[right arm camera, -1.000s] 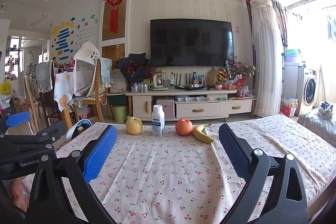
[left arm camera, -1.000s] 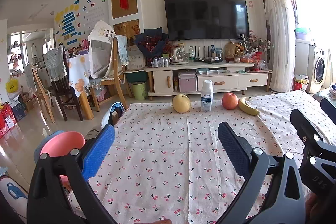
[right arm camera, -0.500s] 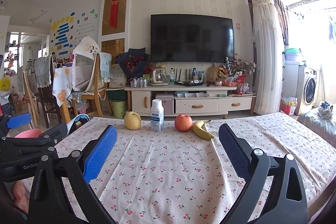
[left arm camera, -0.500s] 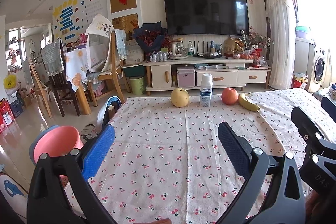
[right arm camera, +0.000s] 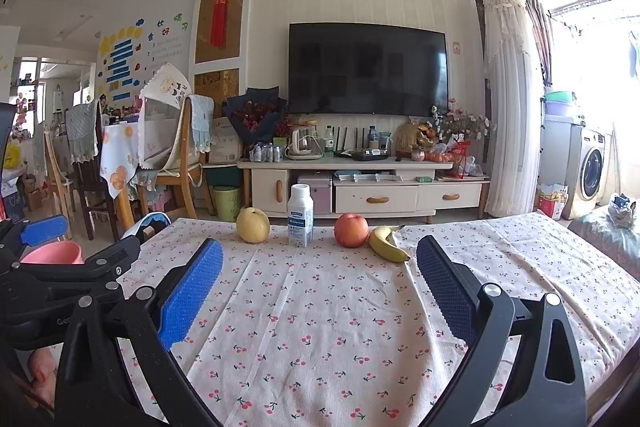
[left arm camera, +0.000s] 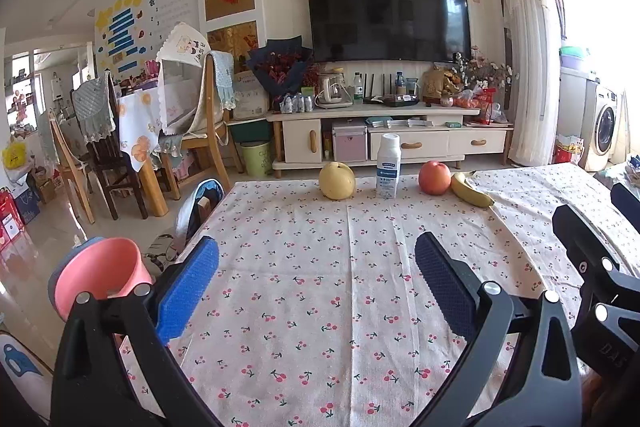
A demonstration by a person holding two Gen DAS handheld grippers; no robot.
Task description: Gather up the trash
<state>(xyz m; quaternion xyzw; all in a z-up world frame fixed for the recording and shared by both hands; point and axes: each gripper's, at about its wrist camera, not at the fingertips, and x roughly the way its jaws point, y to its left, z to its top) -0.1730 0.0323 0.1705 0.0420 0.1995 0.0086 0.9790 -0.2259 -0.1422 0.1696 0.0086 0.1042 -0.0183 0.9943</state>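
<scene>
Both the left gripper (left arm camera: pixel 316 279) and the right gripper (right arm camera: pixel 318 277) are wide open and hold nothing. The bottle (right arm camera: pixel 300 215), probably the trash, stands at the frame's centre between pear (right arm camera: pixel 253 225) and apple (right arm camera: pixel 351 229). Approach it straight, grip the body low, do not push the fruit. The pink bin (left arm camera: pixel 98 273) waits at lower left.

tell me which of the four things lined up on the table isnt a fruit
The white bottle, standing upright second from the left, between the yellow pear and the red apple; the banana ends the row.
</scene>
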